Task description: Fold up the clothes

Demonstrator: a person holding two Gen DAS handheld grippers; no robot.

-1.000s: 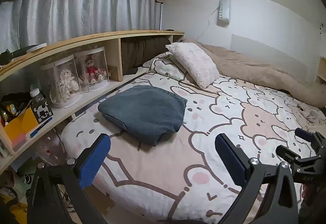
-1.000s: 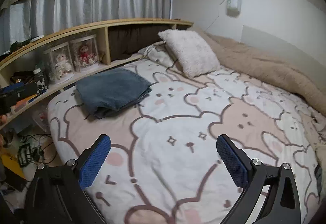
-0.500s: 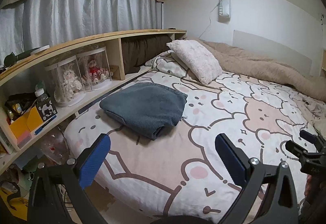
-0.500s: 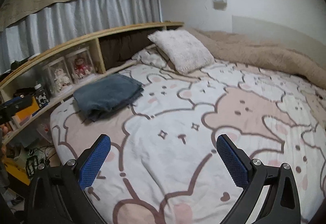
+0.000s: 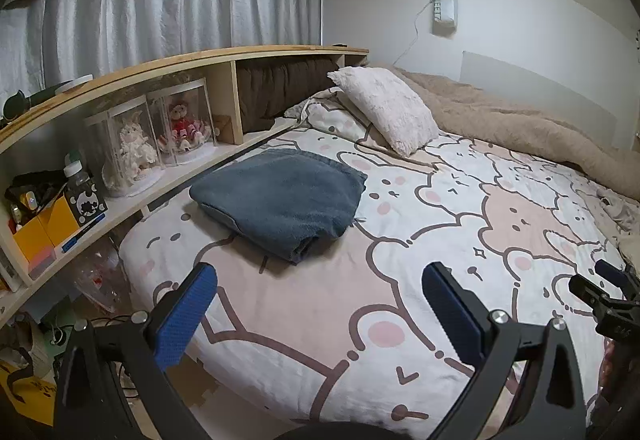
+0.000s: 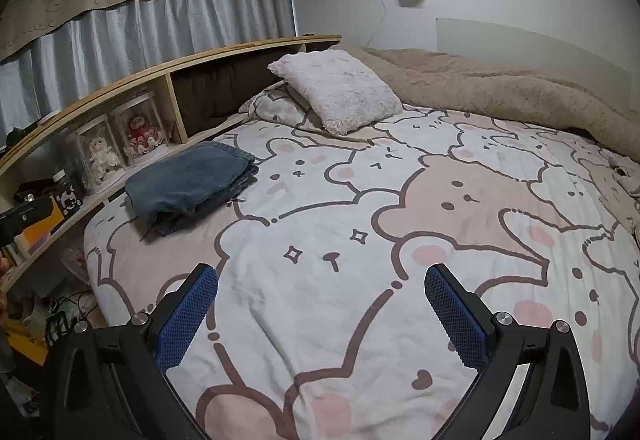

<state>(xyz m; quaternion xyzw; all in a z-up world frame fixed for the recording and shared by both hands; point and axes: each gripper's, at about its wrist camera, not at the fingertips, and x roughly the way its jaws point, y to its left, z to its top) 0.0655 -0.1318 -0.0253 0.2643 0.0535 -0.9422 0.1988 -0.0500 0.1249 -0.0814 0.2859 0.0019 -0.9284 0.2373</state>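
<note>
A folded blue-grey garment lies on the bear-print bed sheet near the shelf side. My left gripper hovers open over the bed's near edge, short of the garment, with nothing between its blue pads. My right gripper is open too, over the middle of the sheet and to the right of the garment, holding nothing. Its fingertips show at the right edge of the left wrist view. A crumpled pale cloth lies at the far right of the bed.
A wooden shelf runs along the left with two doll cases, a bottle and yellow boxes. A fluffy pillow and a beige blanket lie at the back. Clutter and cables sit on the floor at lower left.
Both grippers have drawn back and risen slightly, so the folded garment sits farther off. The right gripper has swung right. Both have stayed open.
</note>
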